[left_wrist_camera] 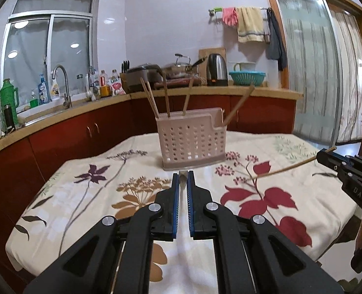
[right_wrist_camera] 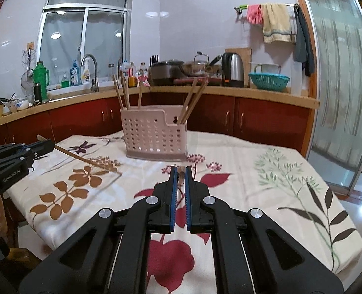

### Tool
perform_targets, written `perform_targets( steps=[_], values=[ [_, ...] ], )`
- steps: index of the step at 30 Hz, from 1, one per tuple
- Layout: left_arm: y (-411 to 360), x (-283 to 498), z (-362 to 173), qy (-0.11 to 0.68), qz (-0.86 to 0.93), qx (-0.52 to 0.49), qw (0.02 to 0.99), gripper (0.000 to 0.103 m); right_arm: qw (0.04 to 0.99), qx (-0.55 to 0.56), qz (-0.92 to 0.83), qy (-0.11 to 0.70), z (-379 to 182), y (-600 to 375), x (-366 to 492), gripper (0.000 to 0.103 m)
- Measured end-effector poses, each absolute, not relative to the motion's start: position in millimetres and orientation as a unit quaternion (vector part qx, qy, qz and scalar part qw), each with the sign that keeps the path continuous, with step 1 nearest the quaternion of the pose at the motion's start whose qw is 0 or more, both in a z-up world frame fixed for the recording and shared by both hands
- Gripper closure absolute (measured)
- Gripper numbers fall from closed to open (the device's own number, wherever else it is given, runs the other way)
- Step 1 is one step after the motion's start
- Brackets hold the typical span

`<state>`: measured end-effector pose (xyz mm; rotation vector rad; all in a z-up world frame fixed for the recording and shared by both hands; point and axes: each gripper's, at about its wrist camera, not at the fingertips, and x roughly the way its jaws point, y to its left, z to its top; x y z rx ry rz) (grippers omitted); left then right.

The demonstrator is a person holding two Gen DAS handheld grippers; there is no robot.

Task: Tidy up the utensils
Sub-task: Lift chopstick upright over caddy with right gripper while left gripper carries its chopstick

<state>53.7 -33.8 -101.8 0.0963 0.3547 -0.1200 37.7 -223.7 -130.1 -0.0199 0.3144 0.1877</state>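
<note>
A pink perforated utensil holder (left_wrist_camera: 191, 137) (right_wrist_camera: 154, 134) stands on the floral tablecloth with several wooden chopsticks (left_wrist_camera: 166, 95) (right_wrist_camera: 122, 93) upright in it. My left gripper (left_wrist_camera: 183, 175) (right_wrist_camera: 47, 145) is shut on a wooden chopstick (left_wrist_camera: 182, 183) (right_wrist_camera: 83, 158), held above the cloth in front of the holder. My right gripper (right_wrist_camera: 180, 170) (left_wrist_camera: 324, 155) is shut on another chopstick (right_wrist_camera: 180, 175) (left_wrist_camera: 283, 169), also above the cloth, to the holder's right. Each stick looks end-on in its own wrist view.
The table (left_wrist_camera: 58, 196) (right_wrist_camera: 291, 171) wears a flowered cloth. Behind it runs an L-shaped counter (left_wrist_camera: 205, 90) with a sink tap (left_wrist_camera: 63, 85), a kettle (left_wrist_camera: 217, 69), a teal colander (left_wrist_camera: 247, 77), bottles and pots. A sliding glass door (right_wrist_camera: 340, 85) is at the right.
</note>
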Motion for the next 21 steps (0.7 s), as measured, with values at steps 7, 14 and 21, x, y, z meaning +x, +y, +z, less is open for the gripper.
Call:
perform_targets(
  steps=[7,14,21],
  values=[
    [-27.1,48.1,-83.6,0.164,-0.058,0.038,0.984,0.096,0.985,-0.003,0.097,0.144,-113.0,-224.8,34.4,0.097],
    [-21.8,55.8,-76.4,0.173,-0.056,0.032,0.983,0.096,0.983,-0.002,0.098,0.156,-102.9,-224.0,39.6,0.097],
    [-22.6,68.8,-70.1,0.171,-0.056,0.039,0.983,0.096,0.981,-0.006,0.101,0.168,-91.8,-223.6,56.5,0.097]
  ],
)
